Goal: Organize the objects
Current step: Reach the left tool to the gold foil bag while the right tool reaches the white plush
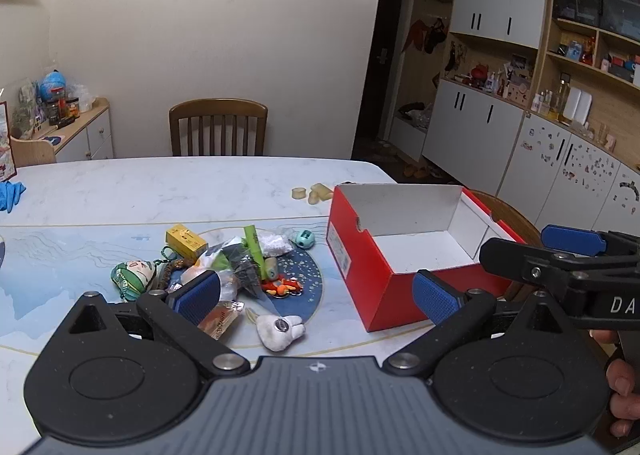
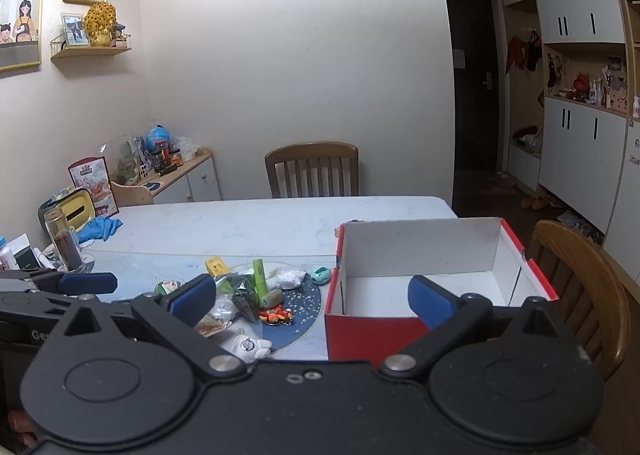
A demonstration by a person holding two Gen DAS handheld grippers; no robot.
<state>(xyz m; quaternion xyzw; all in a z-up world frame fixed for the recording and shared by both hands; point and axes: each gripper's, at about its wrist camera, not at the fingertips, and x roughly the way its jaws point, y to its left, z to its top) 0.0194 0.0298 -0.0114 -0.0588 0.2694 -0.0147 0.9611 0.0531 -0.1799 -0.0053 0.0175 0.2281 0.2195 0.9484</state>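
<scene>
A heap of small objects lies on the blue mat: a yellow box, a green-haired plush, a green tube, an orange toy and a white plush tooth. An open red box with a white, bare inside stands to their right. My left gripper is open above the table's near edge, over the gap between heap and box, with nothing between its fingers. My right gripper is open too, hovering near the box's front wall. The heap sits left of it.
Pale rolls lie behind the red box. A blue glove, a glass jar and snack packets sit at the table's left. Wooden chairs stand at the far side and right. Cabinets line the right wall.
</scene>
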